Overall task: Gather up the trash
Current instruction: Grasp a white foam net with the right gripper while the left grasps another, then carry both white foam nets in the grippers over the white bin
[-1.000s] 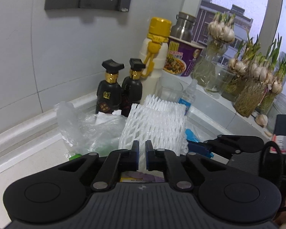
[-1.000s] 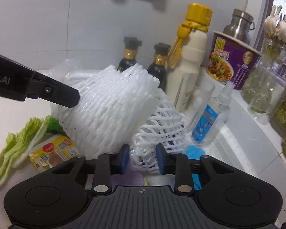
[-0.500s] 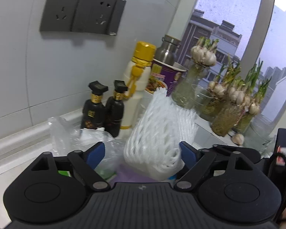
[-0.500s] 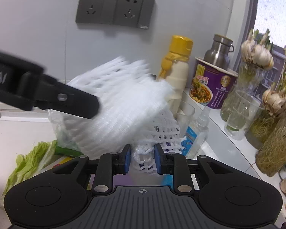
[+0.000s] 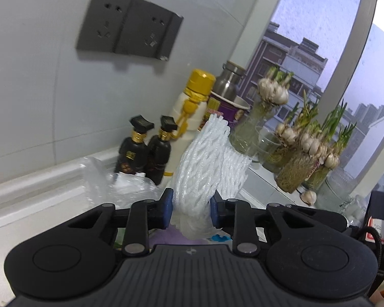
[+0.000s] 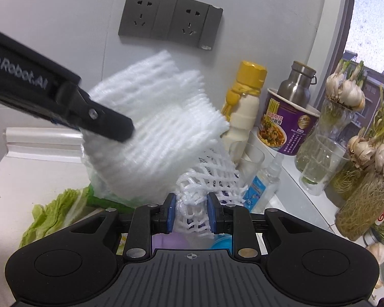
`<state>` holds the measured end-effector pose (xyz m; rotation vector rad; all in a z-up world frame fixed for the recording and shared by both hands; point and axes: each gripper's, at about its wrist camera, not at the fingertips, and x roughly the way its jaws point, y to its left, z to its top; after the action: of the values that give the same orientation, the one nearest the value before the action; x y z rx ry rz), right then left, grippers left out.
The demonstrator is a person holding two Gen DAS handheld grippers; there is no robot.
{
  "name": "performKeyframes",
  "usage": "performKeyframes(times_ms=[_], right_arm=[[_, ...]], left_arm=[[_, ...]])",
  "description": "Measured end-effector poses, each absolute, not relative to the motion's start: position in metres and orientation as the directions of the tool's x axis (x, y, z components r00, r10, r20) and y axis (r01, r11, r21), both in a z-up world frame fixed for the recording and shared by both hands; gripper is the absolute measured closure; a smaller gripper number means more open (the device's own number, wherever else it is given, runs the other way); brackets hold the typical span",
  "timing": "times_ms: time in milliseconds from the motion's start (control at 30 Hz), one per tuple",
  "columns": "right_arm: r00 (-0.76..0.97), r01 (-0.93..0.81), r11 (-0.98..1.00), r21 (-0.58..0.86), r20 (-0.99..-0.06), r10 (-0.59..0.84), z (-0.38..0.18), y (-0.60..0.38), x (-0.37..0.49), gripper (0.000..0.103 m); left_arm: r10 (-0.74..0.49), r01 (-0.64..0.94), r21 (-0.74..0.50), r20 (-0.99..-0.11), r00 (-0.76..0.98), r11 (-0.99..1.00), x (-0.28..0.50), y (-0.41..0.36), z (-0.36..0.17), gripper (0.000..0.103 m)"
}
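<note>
My left gripper [image 5: 190, 208] has a dense white foam net [image 5: 202, 158] standing upright between its blue pads. Its jaws are closing, and the pads squeeze the net's lower end. In the right wrist view the same net [image 6: 153, 117] hangs above the counter, blurred, with one of the left gripper's fingers [image 6: 107, 120] across it. My right gripper [image 6: 190, 211] is shut on a second, open-mesh white foam net [image 6: 207, 181], which bulges out beyond the pads. A crumpled clear plastic bag [image 5: 120, 186] lies below and left of the left gripper.
A lettuce leaf [image 6: 53, 212] lies on the white counter at the left. Two dark bottles [image 5: 140, 153], a cream bottle with a yellow cap [image 6: 243, 107], a purple noodle cup [image 6: 286, 125] and a small sanitiser bottle [image 6: 263, 184] stand along the wall. Jars of sprouting garlic [image 6: 361, 158] line the windowsill.
The left gripper opened wide around the dense foam net, then closed on it. Both grippers rose with their nets, and more of the wall sockets shows in both views.
</note>
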<state>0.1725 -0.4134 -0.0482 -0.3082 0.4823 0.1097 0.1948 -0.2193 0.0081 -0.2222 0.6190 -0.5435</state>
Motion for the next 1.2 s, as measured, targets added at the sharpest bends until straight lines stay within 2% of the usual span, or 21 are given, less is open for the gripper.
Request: performKeyframes(times_ms=[533,1200], right_arm=[[0.873,-0.189,0.944,-0.27,-0.486,0.036,-0.037,-0.376,0.134,0.079],[0.818,-0.326,0.919,-0.222,-0.554,0.156,-0.052,-0.282,0.094,0.078]], left_arm=[[-0.514,0.381,-0.35,-0.498,0.698,0.856,0.157,-0.157,0.023,0.078],[-0.416,0.218,-0.387,-0.563,0.714,0.896,0.107,-0.052,-0.007,0.078]])
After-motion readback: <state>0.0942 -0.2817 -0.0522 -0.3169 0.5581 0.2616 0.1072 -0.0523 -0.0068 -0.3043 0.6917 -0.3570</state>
